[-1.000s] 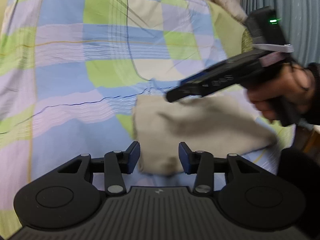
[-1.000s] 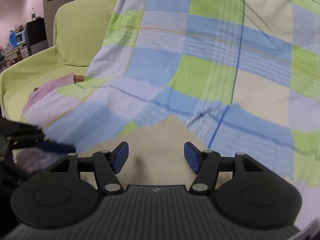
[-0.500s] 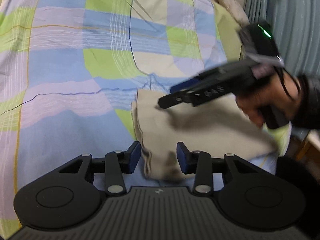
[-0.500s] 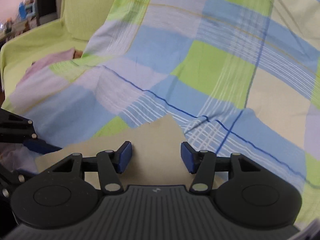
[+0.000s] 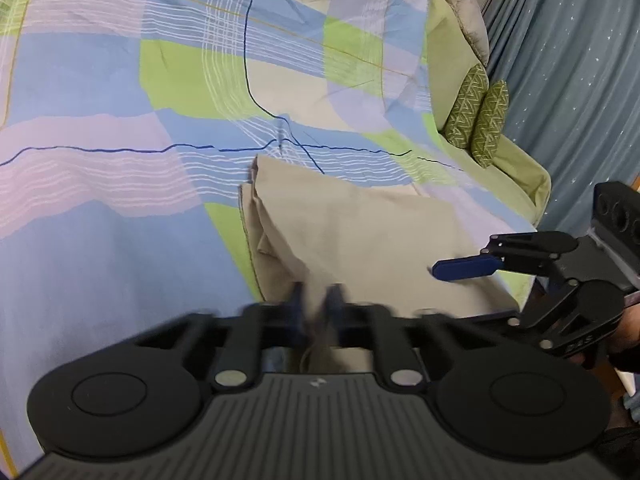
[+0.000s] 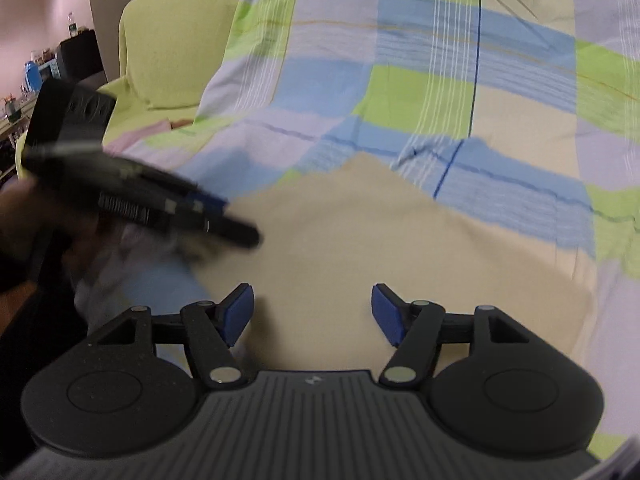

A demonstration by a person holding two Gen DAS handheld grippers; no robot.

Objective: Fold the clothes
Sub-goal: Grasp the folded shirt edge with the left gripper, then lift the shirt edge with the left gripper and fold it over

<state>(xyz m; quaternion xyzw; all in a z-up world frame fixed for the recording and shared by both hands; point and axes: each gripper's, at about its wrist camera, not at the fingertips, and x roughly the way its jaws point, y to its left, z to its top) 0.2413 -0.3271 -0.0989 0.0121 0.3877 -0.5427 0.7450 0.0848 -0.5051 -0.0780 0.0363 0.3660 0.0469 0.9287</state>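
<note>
Left claw pinching beige cloth, right claw wide over it.
Left claw (image 5: 318, 306), bottom center of left view, blurred, fingers narrowed onto a bunched edge of the beige garment (image 5: 360, 240). Garment lies folded mid-frame on the checked sheet (image 5: 120, 160) covering a sofa. Right claw (image 6: 313, 312), lower center of right view, spread wide, holding nothing, above the garment's flat part. Two green patterned cushions (image 5: 476, 112) upper right.
</note>
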